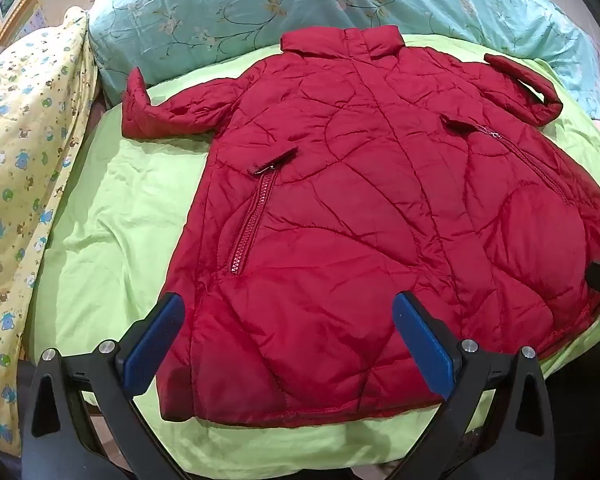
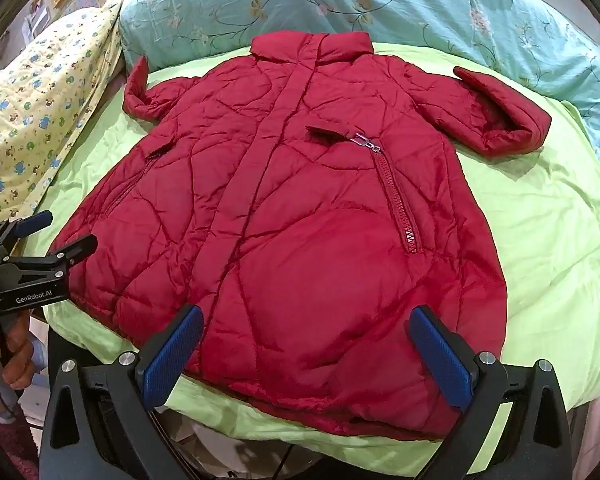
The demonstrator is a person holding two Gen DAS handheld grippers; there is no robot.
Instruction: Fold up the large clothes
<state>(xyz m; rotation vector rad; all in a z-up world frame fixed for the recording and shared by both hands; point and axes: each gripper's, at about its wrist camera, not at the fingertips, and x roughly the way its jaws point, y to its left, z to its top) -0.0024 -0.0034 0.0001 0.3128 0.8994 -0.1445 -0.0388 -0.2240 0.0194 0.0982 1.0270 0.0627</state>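
A bed covered by a lime-green sheet (image 1: 112, 216) fills both views ahead of my grippers, with a teal floral pillow (image 1: 228, 12) at its far edge and a yellow animal-print quilt (image 1: 24, 148) bunched off to the left. Spread flat on the sheet, front up and collar pointing away from me, lies the red quilted coat (image 1: 360, 208), its hem nearest to me and its short sleeves stretched out to either side. My left gripper (image 1: 288, 340) hangs above the near left part of the hem, jaws spread wide, holding nothing. My right gripper (image 2: 306, 354) hangs above the near right part of the hem, equally wide and empty. I judge the folding has not begun: the coat is only laid out. The next move probably calls for reaching past the hem to a sleeve (image 2: 504, 108) and pinching its puffy cuff firmly, since the slick padded fabric looks likely to slip or spring back.
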